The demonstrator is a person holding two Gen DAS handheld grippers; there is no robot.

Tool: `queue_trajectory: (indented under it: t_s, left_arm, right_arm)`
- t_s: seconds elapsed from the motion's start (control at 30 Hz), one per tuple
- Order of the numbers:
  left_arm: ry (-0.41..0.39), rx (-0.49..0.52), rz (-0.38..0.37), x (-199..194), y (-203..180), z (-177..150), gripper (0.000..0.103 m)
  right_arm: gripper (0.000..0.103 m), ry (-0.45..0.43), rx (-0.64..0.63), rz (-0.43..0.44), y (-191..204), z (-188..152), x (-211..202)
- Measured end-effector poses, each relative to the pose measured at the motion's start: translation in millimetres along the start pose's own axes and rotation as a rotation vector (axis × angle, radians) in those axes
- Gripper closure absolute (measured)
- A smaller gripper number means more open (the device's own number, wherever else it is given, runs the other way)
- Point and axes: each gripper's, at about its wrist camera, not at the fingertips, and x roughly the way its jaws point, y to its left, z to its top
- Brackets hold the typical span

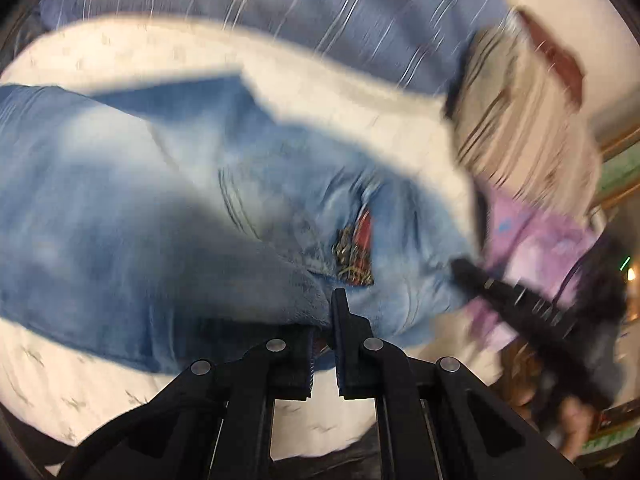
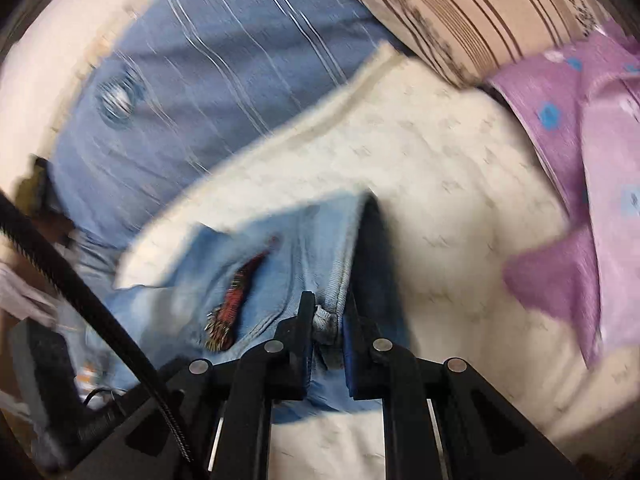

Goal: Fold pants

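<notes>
Light blue jeans with a red embroidered patch lie across a white mattress, lifted at the near edge. My left gripper is shut on a fold of the jeans' edge; the denim covers its left finger. My right gripper is shut on a bunched seam of the jeans beside the red patch. The right gripper also shows in the left wrist view at the right, blurred.
A blue striped sheet lies beyond the mattress. A beige striped pillow and a purple cloth with blue spots lie at the right. A black cable crosses the left of the right wrist view.
</notes>
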Motion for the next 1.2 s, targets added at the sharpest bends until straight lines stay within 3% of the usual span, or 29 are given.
queue_trajectory:
  t_s: [0.07, 0.2, 0.27, 0.37, 0.43, 0.57, 0.6, 0.63, 0.7, 0.73, 0.77, 0.83, 1.0, 1.13, 1.2]
  left_arm:
    - [0.035, -0.066, -0.028, 7.8, 11.8, -5.9, 0.097]
    - [-0.045, -0.036, -0.097, -26.1, 6.4, -6.8, 0.097]
    - [-0.046, -0.005, -0.073, -28.5, 5.3, -11.3, 0.097]
    - [0.037, 0.055, 0.013, 6.7, 9.8, -22.8, 0.097]
    - [0.041, 0.04, 0.007, 15.6, 20.0, -30.8, 0.097]
    - [0.003, 0.072, -0.056, -9.7, 23.0, -37.4, 0.088]
    - [-0.014, 0.105, -0.064, -23.5, 22.4, -39.2, 0.085]
    - [-0.034, 0.126, -0.058, -35.3, 23.6, -42.2, 0.083]
    - [-0.11, 0.162, -0.027, -65.2, 32.3, -48.3, 0.073]
    - [-0.151, 0.165, -0.015, -80.7, 39.2, -50.9, 0.07]
    - [-0.191, 0.164, 0.001, -96.4, 48.5, -53.3, 0.064]
    - [-0.264, 0.128, 0.067, -126.1, 76.9, -52.2, 0.058]
    - [-0.344, -0.091, 0.193, -178.5, 169.1, -32.8, 0.056]
    - [-0.326, -0.265, 0.288, -197.0, 226.0, -10.6, 0.056]
    - [-0.311, -0.341, 0.279, -202.6, 261.1, -2.8, 0.055]
  right_arm:
    - [0.091, 0.048, -0.002, -0.039, -2.2, -3.6, 14.3]
    - [0.091, -0.027, -0.011, -0.025, 0.8, -10.6, -16.6]
    - [0.091, -0.033, -0.031, -0.053, 4.1, -16.1, -18.9]
    - [0.089, 0.058, -0.06, -0.168, 3.2, -25.4, 14.2]
    - [0.088, 0.111, -0.085, -0.224, 6.7, -27.6, 29.5]
    - [0.071, 0.044, -0.09, -0.287, 7.7, -27.4, 18.8]
    - [0.071, 0.002, -0.084, -0.283, 7.4, -28.7, 9.9]
    - [0.069, -0.037, -0.083, -0.266, 9.5, -30.0, 0.3]
    - [0.049, -0.157, -0.081, -0.2, 19.6, -35.1, -27.4]
    - [0.028, -0.218, -0.098, -0.153, 29.0, -39.7, -41.7]
    - [0.015, -0.27, -0.139, -0.097, 43.2, -45.1, -53.9]
    - [0.015, -0.287, -0.224, -0.031, 71.6, -52.3, -58.8]
    - [0.015, -0.133, -0.449, 0.226, 160.9, -68.5, -26.3]
    - [0.02, -0.01, -0.605, 0.351, 230.4, -81.3, 8.1]
    - [0.024, 0.04, -0.679, 0.385, 262.2, -92.1, 29.4]
